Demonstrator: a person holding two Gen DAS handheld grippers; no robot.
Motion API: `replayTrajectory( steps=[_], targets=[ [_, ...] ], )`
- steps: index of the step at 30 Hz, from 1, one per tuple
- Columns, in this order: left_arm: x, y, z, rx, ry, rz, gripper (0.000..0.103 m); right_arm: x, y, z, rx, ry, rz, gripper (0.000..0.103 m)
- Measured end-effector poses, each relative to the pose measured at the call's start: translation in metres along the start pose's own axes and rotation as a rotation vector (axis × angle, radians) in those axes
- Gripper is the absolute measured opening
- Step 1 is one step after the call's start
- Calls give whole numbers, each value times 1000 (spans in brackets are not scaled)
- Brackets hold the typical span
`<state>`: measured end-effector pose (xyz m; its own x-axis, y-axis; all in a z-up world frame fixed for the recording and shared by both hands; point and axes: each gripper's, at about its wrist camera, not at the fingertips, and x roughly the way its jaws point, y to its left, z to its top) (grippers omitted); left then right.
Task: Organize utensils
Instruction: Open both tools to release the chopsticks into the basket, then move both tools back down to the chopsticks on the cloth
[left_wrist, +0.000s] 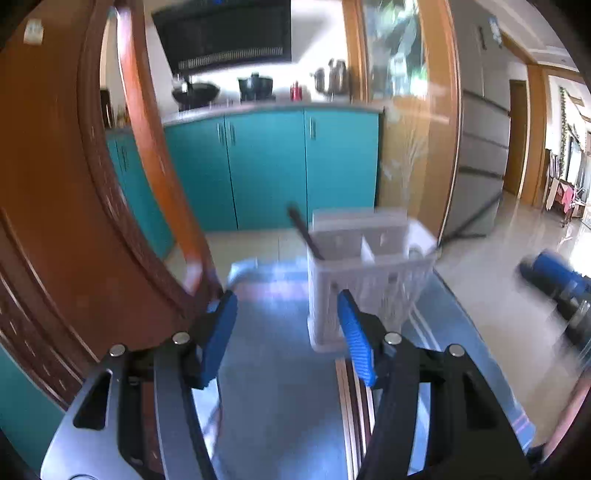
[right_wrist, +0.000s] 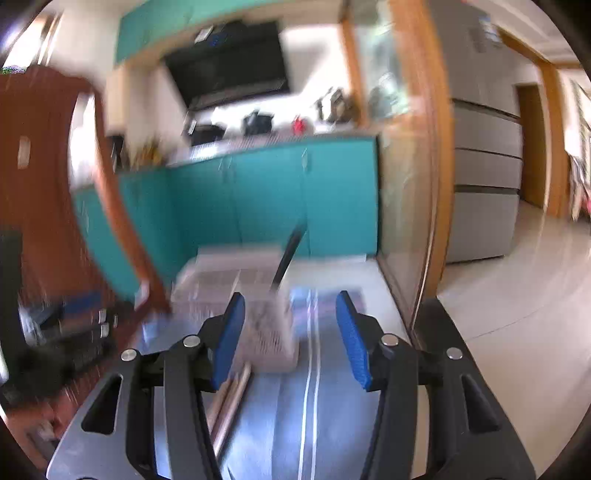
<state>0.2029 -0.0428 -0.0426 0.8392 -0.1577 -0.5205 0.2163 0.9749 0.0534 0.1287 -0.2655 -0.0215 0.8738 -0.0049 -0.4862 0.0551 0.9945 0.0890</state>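
Tools (left_wrist: 286, 332) gape; caddy (left_wrist: 369, 288) ahead (blurred).

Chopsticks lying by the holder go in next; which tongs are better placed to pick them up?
Probably left. The chopsticks lie just under the left tongs, by their right pad. The right tongs see them off to their left. Both tongs are open and empty.
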Motion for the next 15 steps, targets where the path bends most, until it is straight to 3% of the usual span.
replayTrajectory(
  steps=[2, 4, 7, 15],
  targets=[
    [4, -2, -10, 10, 33, 0, 57, 28, 17, -20, -63, 138, 23, 51],
    [9, -6, -17, 27, 58, 7, 57, 64, 23, -39, -44, 318, 77, 51],
    [12, -8, -22, 40, 84, 5, 57, 100, 27, -63, -19, 504, 139, 51],
    [8, -3, -16, 14, 77, -11, 59, 144, 50, -96, -48, 643, 42, 51]
  ],
)
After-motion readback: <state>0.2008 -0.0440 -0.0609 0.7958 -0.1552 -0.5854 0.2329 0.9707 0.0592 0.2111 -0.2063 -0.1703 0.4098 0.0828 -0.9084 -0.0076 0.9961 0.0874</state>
